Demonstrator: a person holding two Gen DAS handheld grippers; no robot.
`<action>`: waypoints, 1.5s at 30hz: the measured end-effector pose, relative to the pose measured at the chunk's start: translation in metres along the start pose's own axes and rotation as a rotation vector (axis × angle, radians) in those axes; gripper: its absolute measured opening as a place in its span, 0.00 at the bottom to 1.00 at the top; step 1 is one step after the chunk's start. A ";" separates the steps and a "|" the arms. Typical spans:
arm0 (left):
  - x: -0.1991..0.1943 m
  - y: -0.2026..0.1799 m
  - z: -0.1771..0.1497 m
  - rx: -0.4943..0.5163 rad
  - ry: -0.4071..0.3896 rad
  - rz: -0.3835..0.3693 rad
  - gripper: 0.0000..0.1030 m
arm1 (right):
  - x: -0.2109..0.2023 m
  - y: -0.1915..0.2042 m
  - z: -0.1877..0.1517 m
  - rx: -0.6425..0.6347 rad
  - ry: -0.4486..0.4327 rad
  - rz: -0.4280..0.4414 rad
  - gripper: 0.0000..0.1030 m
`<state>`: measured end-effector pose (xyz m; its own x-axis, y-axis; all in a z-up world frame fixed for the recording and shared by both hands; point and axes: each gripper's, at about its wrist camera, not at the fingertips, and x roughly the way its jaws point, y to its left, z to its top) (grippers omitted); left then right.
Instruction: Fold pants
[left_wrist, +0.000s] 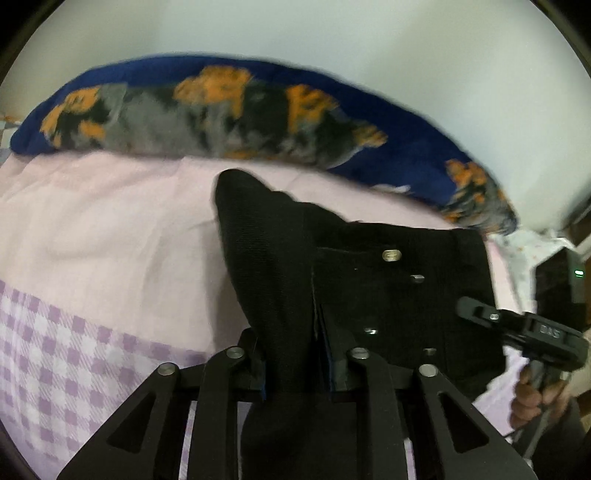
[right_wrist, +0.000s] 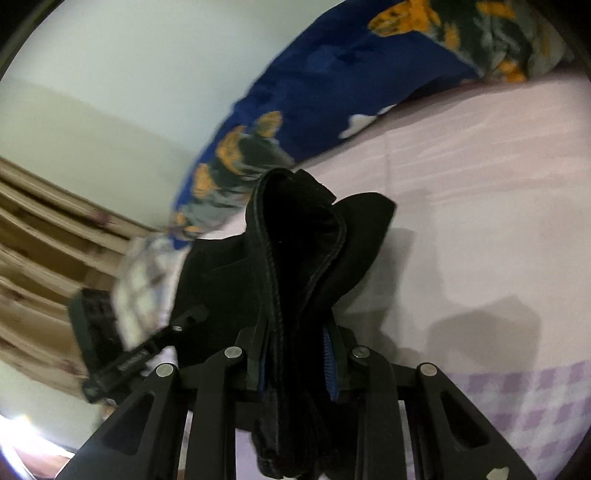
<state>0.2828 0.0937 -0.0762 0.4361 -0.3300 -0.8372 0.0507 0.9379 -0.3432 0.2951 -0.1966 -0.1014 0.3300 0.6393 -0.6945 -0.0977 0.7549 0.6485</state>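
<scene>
Both tongs are gripping black pants (left_wrist: 388, 295) above a pink bedsheet (left_wrist: 110, 229): left gripper (left_wrist: 295, 373) pinching one bunched fold, right gripper (right_wrist: 295, 369) clamping a seamed edge.

You have the pants (left_wrist: 388, 280) lying on the bed sheet (left_wrist: 110, 236), one bunched edge between your left gripper (left_wrist: 295, 365) fingers, another between your right gripper (right_wrist: 295, 362) fingers. Behind the pants, the pillow (left_wrist: 221, 110) lies along the wall (left_wrist: 332, 37).
</scene>
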 end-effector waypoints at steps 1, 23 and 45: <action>0.005 0.004 -0.002 -0.008 0.009 0.013 0.35 | 0.003 -0.001 -0.002 -0.022 0.002 -0.046 0.27; -0.056 -0.043 -0.101 0.138 -0.118 0.292 0.67 | -0.052 0.054 -0.097 -0.226 -0.183 -0.462 0.80; -0.120 -0.079 -0.178 0.177 -0.235 0.369 0.69 | -0.076 0.106 -0.184 -0.300 -0.278 -0.532 0.95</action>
<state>0.0669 0.0401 -0.0246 0.6440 0.0427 -0.7638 -0.0025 0.9985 0.0538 0.0868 -0.1382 -0.0374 0.6313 0.1374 -0.7632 -0.0982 0.9904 0.0971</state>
